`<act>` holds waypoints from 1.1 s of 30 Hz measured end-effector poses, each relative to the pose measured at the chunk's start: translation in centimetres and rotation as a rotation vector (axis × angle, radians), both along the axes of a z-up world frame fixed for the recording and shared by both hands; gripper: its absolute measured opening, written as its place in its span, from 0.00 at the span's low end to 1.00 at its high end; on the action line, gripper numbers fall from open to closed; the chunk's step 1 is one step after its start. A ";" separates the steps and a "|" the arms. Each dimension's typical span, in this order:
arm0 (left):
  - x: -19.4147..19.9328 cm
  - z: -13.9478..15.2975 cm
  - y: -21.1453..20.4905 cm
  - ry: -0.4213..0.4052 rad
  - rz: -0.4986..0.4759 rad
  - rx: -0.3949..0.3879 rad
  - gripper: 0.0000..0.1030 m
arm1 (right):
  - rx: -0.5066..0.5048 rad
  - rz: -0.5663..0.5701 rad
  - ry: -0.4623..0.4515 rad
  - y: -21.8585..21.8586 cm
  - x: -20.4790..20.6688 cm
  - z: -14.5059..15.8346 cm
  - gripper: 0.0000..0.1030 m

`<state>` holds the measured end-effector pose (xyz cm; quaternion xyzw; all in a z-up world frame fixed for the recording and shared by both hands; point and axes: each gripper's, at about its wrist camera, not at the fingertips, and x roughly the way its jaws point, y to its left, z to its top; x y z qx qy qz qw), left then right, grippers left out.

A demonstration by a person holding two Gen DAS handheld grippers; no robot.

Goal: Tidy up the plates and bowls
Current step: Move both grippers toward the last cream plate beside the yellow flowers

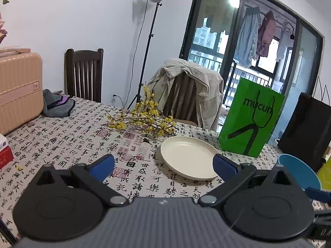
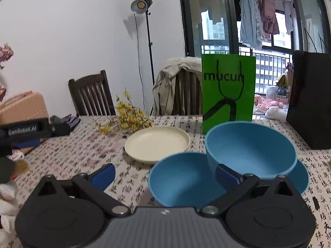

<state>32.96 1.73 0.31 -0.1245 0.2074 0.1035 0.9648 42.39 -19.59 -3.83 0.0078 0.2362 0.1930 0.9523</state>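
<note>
Left gripper [image 1: 163, 164]: jaws spread wide, nothing between the blue pads [image 1: 103, 165], held above the table [image 1: 62, 144]. Right gripper [image 2: 165, 174]: jaws likewise spread wide, gripping nothing; right pad [image 2: 227, 176] overlaps the larger bowl's near wall in the right wrist view, contact cannot be told.

Cream plate [image 1: 189, 157]: flat and upright near the middle of the table, toward the far edge, empty. Just past it, yellow flowering twigs [image 1: 144, 117] lying on the cloth, apart from the plate rim.

Larger blue bowl [image 2: 250, 148]: upright, toward the table's right side, in front of the green paper bag [image 2: 227, 91]. Appears to sit on a blue plate [image 2: 302, 175], whose rim shows at right below the bowl. Smaller blue bowl [image 2: 182, 177]: just left of and nearer than the larger one, overlapping it; tilted or level cannot be told. Cream plate lies beyond and left of the smaller bowl, close but apart.

In the left wrist view only one blue bowl rim visible at the right border; which bowl cannot be told.

Green bag upright near the far edge, black bag [image 2: 310, 99] at the far right corner. Peach suitcase [image 1: 18, 88] on the left side of the table, grey cloth [image 1: 58, 106] beside it. Two chairs behind the far edge, one draped with a beige jacket [image 1: 186, 86]. Light stand [image 1: 149, 47] against the wall.
</note>
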 end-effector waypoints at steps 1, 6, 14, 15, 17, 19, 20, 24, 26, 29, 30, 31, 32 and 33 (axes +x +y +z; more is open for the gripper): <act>0.1 0.0 0.1 0.000 0.002 0.007 1.00 | 0.010 0.000 0.002 0.1 0.2 0.2 1.00; 0.5 -0.2 1.2 0.006 -0.023 0.010 1.00 | 0.017 -0.026 0.013 0.7 1.0 1.1 1.00; 2.0 0.7 4.0 0.038 -0.021 -0.042 1.00 | 0.065 -0.029 0.081 1.7 3.4 3.3 1.00; 2.2 1.0 4.3 0.035 -0.020 -0.048 1.00 | 0.068 -0.030 0.087 1.9 3.6 3.6 1.00; 2.5 1.6 4.8 0.024 -0.022 -0.061 1.00 | 0.077 -0.035 0.097 2.2 4.3 4.5 1.00; 3.0 2.4 5.2 0.018 -0.021 -0.081 1.00 | 0.087 -0.037 0.106 2.6 5.0 5.2 1.00; 3.3 2.9 5.2 0.018 -0.020 -0.088 1.00 | 0.099 -0.038 0.118 2.7 5.6 5.5 1.00; 4.4 5.0 4.8 -0.006 -0.028 -0.071 1.00 | 0.093 -0.067 0.134 3.4 7.4 6.4 1.00; 5.0 6.0 4.5 -0.014 -0.026 -0.058 1.00 | 0.072 -0.086 0.132 3.6 8.1 6.9 1.00; 6.3 7.4 4.4 -0.024 -0.019 -0.058 1.00 | 0.054 -0.103 0.131 3.8 9.3 7.5 1.00; 6.9 7.7 4.4 -0.021 -0.009 -0.056 1.00 | 0.048 -0.107 0.127 3.9 9.6 7.6 1.00; 7.5 7.9 4.4 -0.018 -0.004 -0.057 1.00 | 0.040 -0.114 0.123 4.1 10.1 7.7 1.00; 8.0 8.0 4.4 -0.014 -0.003 -0.059 1.00 | 0.034 -0.117 0.124 4.2 10.6 7.8 1.00; 8.6 8.0 4.5 -0.008 0.004 -0.065 1.00 | 0.032 -0.118 0.126 4.3 11.2 7.8 1.00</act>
